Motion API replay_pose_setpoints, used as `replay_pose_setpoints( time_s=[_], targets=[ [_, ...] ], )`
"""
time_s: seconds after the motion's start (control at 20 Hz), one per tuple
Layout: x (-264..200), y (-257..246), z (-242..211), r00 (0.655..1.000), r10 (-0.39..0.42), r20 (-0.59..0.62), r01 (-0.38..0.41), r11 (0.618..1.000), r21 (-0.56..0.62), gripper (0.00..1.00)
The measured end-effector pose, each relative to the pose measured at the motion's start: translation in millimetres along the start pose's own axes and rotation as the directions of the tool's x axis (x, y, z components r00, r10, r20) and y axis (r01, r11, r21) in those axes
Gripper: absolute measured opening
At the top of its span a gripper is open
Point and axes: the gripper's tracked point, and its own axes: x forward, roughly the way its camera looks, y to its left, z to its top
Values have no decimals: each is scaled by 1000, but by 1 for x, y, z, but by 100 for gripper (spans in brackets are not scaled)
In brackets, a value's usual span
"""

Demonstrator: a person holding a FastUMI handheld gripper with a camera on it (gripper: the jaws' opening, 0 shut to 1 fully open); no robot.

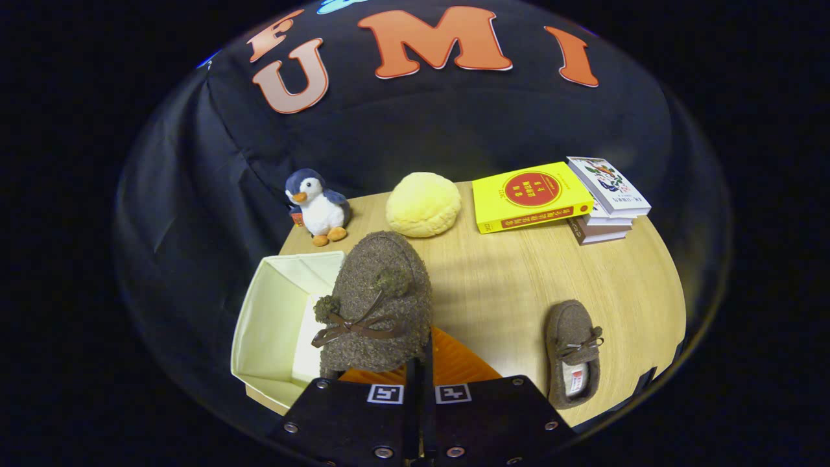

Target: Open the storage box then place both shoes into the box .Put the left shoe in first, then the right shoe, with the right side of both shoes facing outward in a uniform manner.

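1. Gripper view: the gripper (420, 363) has its two orange fingers (454, 366) drawn close together, pinched on the heel end of a brown woolly shoe (379, 305); that shoe hangs toe-forward just ahead of the fingers, its bow and pompoms on top.
2. The held shoe sits over the right wall of the storage box (272, 324) — a cream fabric box, open on top, standing at the desk's near left corner; whether the shoe touches the box I cannot tell.
3. The second shoe (573, 353), same brown wool with a bow, lies flat on the desk (506, 285) near its right edge, well apart from the box, its opening facing up.
4. Along the far edge: a penguin plush (317, 206) at the far left corner; a round yellow cushion (423, 203) beside it; a yellow book (528, 196) — and a small stack of books (606, 201) at the far right.
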Motion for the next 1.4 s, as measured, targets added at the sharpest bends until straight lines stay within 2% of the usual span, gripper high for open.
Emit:
replay_pose_setpoints(
  time_s=[0.3, 0.75, 0.85, 0.9, 0.95, 1.1, 1.4],
  targets=[
    [21, 99, 2, 996, 87, -34, -88, 995, -53, 3],
    [71, 173, -25, 988, 94, -123, -100, 994, -48, 7],
    [84, 181, -45, 980, 90, -176, -104, 992, -72, 21],
    [85, 178, -64, 970, 76, -229, -101, 990, -100, 37],
    [84, 178, -72, 965, 85, -247, -116, 987, -113, 41],
    [68, 186, -60, 963, 182, -199, -200, 977, -77, 49],
    [2, 145, -11, 969, 245, -27, -247, 963, -107, 67]
  ],
)
